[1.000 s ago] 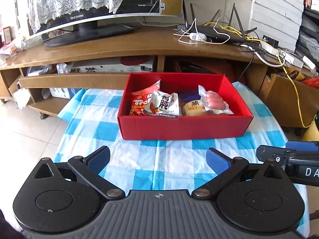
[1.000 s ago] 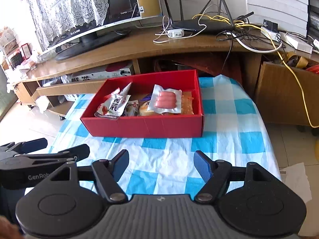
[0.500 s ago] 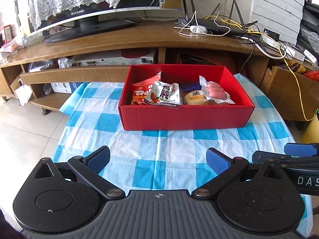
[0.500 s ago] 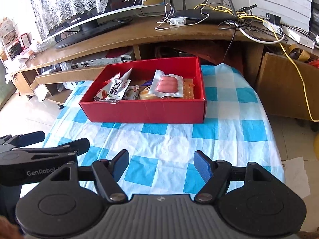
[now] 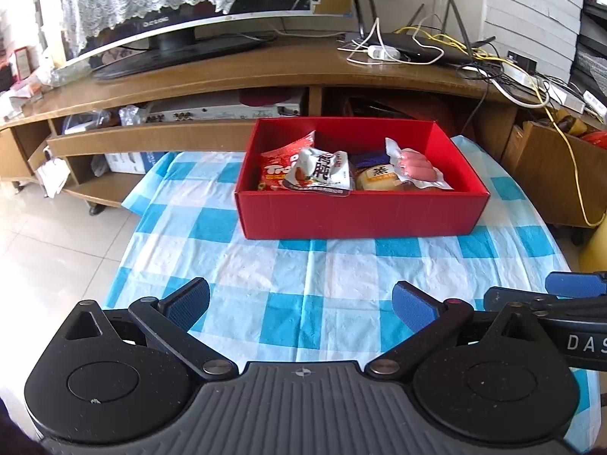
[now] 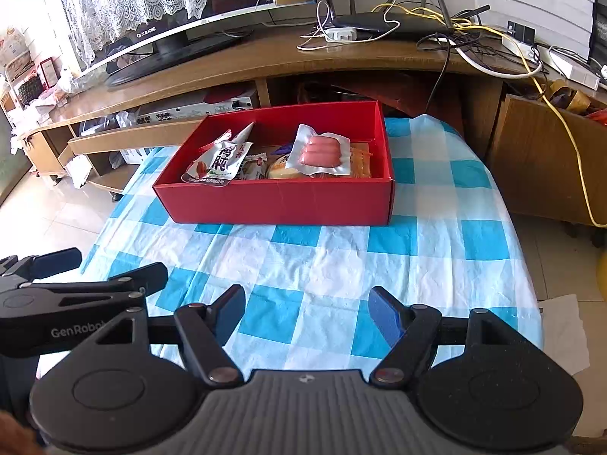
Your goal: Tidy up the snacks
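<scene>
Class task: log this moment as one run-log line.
left gripper: open, empty | right gripper: open, empty | snacks: inside red box | checked tablecloth: bare

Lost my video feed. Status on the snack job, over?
Left gripper open, empty. Right gripper open, empty. Snack packets all in red box on checked cloth. Nothing between grippers and box.

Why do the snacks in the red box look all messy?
They lie piled crookedly in the red box: the sausage pack rests tilted atop other packets, and the white packet overlaps the red one. Nothing looks spilled or torn.
</scene>
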`<state>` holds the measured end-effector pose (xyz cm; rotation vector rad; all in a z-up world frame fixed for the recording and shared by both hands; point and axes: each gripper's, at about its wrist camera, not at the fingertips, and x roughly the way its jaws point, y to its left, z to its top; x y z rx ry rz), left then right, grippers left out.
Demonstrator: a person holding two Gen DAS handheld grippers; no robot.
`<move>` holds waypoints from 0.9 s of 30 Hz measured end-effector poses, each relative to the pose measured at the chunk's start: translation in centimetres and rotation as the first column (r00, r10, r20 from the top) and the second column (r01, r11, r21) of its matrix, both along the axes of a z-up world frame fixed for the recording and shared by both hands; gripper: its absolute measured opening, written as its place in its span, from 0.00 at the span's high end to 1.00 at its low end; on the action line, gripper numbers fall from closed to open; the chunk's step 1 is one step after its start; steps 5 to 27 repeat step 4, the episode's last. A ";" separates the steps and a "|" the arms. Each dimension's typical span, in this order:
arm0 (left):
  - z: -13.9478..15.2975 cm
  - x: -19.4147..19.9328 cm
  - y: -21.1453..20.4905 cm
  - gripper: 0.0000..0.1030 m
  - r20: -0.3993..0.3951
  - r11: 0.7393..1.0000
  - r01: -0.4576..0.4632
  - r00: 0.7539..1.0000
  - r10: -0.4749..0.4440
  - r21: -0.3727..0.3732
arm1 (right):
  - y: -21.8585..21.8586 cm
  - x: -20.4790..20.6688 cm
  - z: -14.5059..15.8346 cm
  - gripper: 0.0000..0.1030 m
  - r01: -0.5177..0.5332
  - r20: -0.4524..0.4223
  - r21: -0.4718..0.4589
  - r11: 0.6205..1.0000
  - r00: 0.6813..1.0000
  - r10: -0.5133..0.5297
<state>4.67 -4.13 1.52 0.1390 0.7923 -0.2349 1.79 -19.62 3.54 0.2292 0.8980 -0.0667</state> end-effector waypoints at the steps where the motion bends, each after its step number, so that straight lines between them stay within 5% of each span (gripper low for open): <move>1: 0.0 0.0 0.1 0.00 -0.002 1.000 -0.005 1.000 0.005 -0.002 | 0.0 0.0 0.0 0.16 0.000 0.000 0.000 1.000 1.000 0.000; 27: 0.0 -0.1 0.1 0.00 0.007 1.000 -0.010 1.000 0.010 0.010 | 0.0 -0.1 0.0 0.16 0.000 -0.002 -0.001 1.000 1.000 0.000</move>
